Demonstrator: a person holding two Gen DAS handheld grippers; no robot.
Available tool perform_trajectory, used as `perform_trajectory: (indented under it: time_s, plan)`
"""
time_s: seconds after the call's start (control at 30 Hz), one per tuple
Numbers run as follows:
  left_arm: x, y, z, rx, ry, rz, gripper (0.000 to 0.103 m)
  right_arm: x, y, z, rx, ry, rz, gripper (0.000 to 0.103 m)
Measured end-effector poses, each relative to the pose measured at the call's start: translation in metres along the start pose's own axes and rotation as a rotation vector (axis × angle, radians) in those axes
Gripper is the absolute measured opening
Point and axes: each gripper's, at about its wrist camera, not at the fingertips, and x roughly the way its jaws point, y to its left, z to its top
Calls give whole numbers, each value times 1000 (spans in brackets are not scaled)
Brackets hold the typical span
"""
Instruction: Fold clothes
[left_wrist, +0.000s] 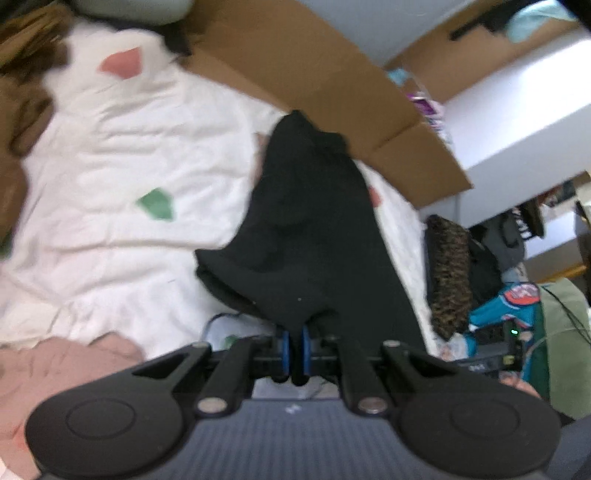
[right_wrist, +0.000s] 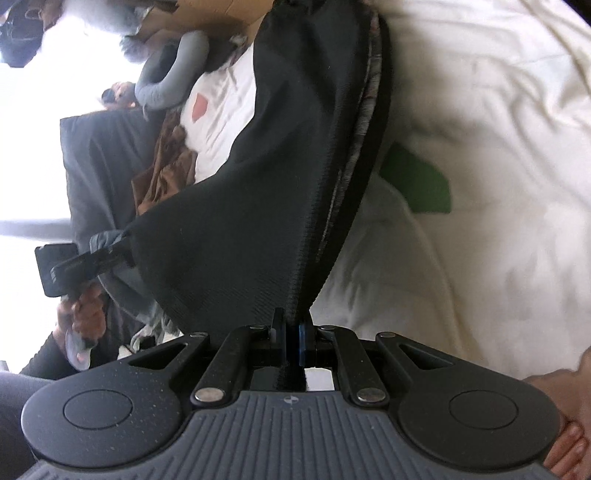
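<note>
Black garment (left_wrist: 310, 229) between both pairs of jaws

Matt black knit garment (right_wrist: 280, 177), crumpled white cotton sheet (left_wrist: 122, 155), plain brown cardboard (left_wrist: 295, 62), matt plastic tongs (left_wrist: 295, 350).

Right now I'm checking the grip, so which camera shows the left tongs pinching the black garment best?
The right wrist view: the left tongs show from outside, clamped on a corner of the black fabric garment. The left wrist view shows only its own blue pads with cloth bunched between them.
</note>
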Motion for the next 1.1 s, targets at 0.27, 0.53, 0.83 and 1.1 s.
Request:
perform_trajectory:
  time_s: [0.27, 0.53, 0.83, 1.1]
  plan:
    - [32, 20, -41, -39, 144, 19, 7, 11, -11, -12, 3, 42, -61, 3]
    - [63, 18, -78, -3, 279, 0, 7, -8, -26, -10, -10, 45, -150, 3]
    - [81, 15, -82, 67, 343, -2, 7, -22, -28, -8, -30, 63, -179, 3]
    - [97, 17, -82, 125, 391, 28, 8, -19, -38, -7, -8, 47, -174, 3]
